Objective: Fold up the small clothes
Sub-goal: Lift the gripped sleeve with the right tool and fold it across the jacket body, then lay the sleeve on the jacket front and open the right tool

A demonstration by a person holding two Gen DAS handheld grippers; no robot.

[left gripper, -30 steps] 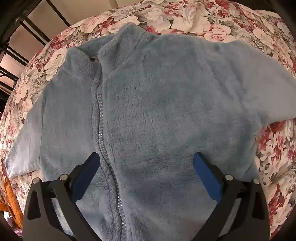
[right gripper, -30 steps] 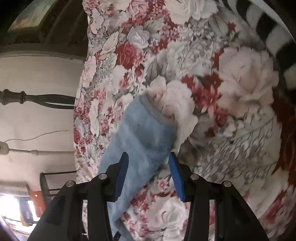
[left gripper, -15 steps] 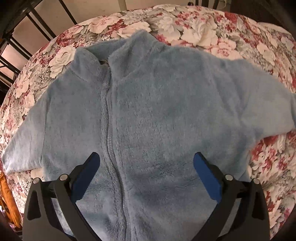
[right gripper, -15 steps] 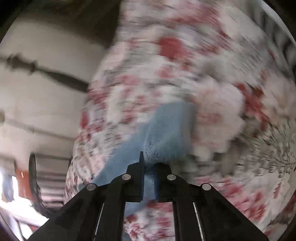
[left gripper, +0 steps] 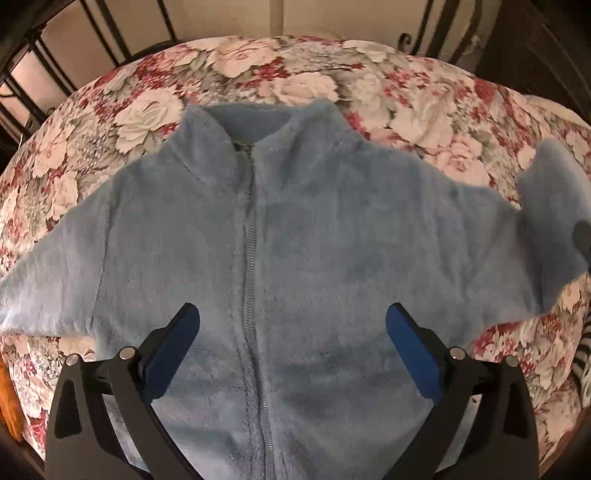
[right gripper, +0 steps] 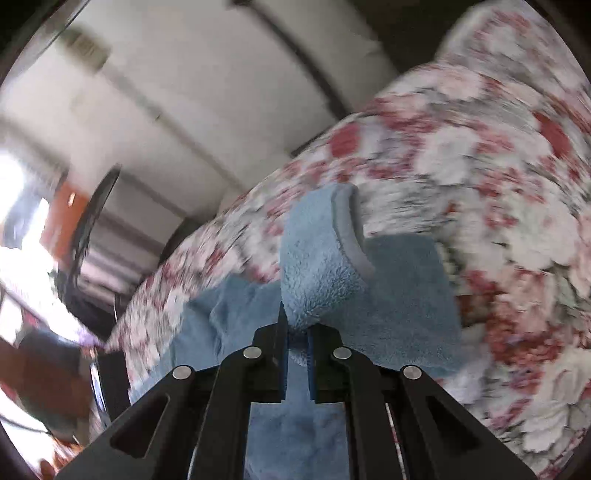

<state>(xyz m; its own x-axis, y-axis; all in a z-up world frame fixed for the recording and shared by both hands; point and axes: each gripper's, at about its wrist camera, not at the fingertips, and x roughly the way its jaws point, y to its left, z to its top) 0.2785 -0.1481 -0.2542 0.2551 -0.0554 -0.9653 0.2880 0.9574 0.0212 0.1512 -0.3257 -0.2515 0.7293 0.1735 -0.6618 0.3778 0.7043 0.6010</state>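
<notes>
A small blue fleece jacket with a front zipper lies face up on a floral bedspread, collar at the far side. My left gripper is open and empty, hovering over the lower front of the jacket. My right gripper is shut on the end of the jacket's sleeve and holds it lifted off the bed, cuff curled upward. In the left wrist view that raised sleeve shows at the far right.
A dark metal bed frame runs along the far edge of the bed. A black-and-white striped cloth lies at the right edge. An orange item sits at the lower left. The right wrist view is motion-blurred, with walls behind.
My right gripper closed on the sleeve end and lifted it off the bed, swinging it inward. My left gripper pulled back, so more of the jacket and bed shows.
</notes>
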